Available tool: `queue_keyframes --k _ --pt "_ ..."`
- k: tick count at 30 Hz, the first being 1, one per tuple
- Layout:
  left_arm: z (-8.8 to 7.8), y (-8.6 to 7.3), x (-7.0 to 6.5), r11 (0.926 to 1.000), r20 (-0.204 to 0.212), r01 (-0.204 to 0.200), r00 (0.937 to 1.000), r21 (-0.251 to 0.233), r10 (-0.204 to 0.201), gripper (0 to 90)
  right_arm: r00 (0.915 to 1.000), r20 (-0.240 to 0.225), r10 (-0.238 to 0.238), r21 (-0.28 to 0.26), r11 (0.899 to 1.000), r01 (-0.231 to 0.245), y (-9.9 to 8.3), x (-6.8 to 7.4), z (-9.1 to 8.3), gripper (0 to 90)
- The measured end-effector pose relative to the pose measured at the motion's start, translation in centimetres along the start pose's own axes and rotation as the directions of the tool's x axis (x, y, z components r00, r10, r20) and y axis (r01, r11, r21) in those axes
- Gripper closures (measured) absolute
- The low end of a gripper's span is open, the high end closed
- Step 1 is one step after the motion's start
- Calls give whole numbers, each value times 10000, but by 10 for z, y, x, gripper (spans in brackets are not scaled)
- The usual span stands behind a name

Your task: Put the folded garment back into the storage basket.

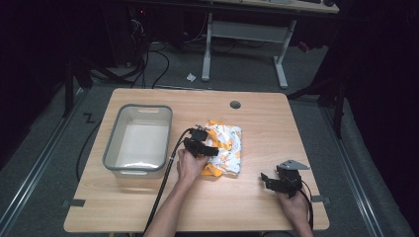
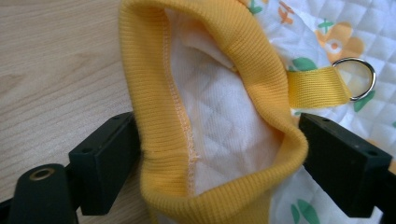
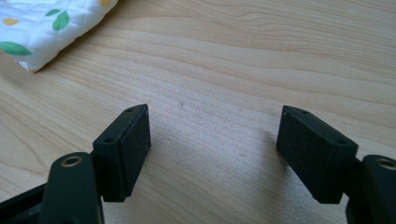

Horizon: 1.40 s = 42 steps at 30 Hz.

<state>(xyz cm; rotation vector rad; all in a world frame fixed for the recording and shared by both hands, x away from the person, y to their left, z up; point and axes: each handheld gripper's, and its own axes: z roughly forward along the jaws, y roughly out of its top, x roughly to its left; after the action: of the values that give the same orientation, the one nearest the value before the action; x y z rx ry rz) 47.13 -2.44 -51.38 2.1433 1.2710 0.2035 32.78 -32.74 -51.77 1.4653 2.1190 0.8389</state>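
Left gripper view: metal ring (image 2: 356, 78) on quilted garment (image 2: 224, 126).

Quilted garment (image 2: 219, 140) cut off by the left gripper view's edges.

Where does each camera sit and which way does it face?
High view: above the person's side, looking down at the table, bin, both forearms and grippers.
Left gripper view: on the left gripper, facing the garment's yellow cuff between its jaws.
Right gripper view: on the right gripper, facing bare table.
All share the garment.
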Motion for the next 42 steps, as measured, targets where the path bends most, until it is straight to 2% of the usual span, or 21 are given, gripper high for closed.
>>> queue_keyframes --k 5,8,9,15,18,22,25,27,32,37,42 --pt "1 -2 -7 9984 -438 -560 9975 -3 559 187 10000 -4 -1 11 10000 1 0 0 0 264" --pt "0 -2 -10 9969 -494 -788 9957 3 787 298 10000 2 -8 3 10000 8 0 0 0 264" --pt "-1 -3 -11 9963 -476 -862 9951 -5 861 298 10000 3 13 5 10000 -13 0 0 0 264" --pt "-3 -3 -15 9932 -207 -1159 9931 -109 1156 553 10000 -4 -12 12 10000 12 0 0 0 264" --pt "-3 -3 -15 9941 53 -1075 9942 -138 1076 645 10000 -7 -15 12 10000 15 0 0 0 264" --pt "-3 -3 -12 9965 450 -816 9956 -157 823 712 10000 -5 -11 13 10000 11 0 0 0 264" --pt "-3 -2 -7 9986 832 -516 9951 -128 525 729 10000 -6 -30 8 10000 30 0 0 0 264" --pt "-4 -2 -6 9987 944 -477 9943 -165 490 737 10000 -15 -45 11 10000 45 0 0 0 264" --pt "-11 -1 -8 9979 1020 -517 9932 -394 555 742 10000 -36 -43 13 10000 43 0 0 0 263" --pt "-19 1 -10 9974 1265 -425 9907 -582 496 742 10000 -56 -75 11 10000 75 0 0 0 263" --pt "-29 3 -12 9959 1495 -511 9868 -745 618 743 10000 -63 -66 10 10000 66 0 0 0 263"
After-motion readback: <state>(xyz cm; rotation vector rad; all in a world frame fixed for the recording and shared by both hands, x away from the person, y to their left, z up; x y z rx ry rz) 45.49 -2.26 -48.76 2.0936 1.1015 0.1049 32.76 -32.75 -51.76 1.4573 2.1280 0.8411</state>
